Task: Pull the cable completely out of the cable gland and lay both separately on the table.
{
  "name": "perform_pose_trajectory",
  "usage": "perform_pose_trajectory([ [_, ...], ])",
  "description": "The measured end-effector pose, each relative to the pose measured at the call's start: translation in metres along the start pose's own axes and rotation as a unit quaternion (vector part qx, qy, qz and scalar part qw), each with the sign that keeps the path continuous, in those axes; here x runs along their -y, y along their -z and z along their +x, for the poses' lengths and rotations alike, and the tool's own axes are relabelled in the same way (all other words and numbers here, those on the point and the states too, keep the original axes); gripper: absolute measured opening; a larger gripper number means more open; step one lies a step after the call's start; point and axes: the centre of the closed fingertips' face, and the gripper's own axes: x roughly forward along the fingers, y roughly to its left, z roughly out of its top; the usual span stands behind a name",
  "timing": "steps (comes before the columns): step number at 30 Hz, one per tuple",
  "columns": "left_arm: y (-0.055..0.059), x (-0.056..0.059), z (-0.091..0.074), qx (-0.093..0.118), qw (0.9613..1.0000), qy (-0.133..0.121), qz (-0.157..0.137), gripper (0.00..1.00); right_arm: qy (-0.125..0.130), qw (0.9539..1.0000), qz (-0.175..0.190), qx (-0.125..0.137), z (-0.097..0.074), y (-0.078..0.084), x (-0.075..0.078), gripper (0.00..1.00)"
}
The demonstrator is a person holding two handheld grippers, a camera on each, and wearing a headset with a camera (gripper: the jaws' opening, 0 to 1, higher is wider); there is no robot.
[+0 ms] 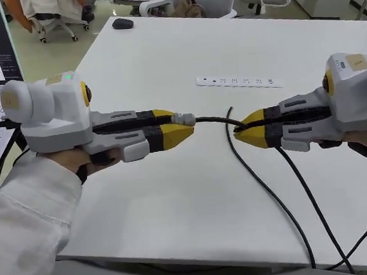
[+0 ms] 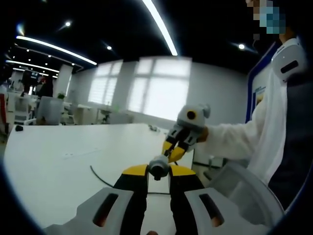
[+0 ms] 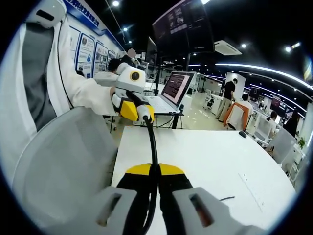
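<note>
The left gripper (image 1: pixel 186 124) is clamped on the cable gland (image 1: pixel 182 119), over the near part of the table (image 1: pixel 174 193); the right gripper (image 1: pixel 237 128) pinches the cable (image 1: pixel 213 119) just to its right. If that pinch is loose, the jaws could slide along the cable instead of drawing it out of the gland

Head view steeply down over the table (image 1: pixel 167 52); gripper views face-to-face, close along the cable (image 3: pixel 152 142).
</note>
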Motion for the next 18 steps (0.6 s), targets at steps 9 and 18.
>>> perform_pose_trajectory([
  [9,0.001,-0.009,-0.013,0.008,0.9997,-0.021,-0.006,0.17,0.031,0.9994,0.013,-0.006,-0.01,0.01,0.023,0.02],
  [18,0.007,-0.006,-0.016,0.005,0.9999,-0.015,0.001,0.17,0.071,0.9969,0.033,0.0,-0.008,0.009,0.064,0.02],
])
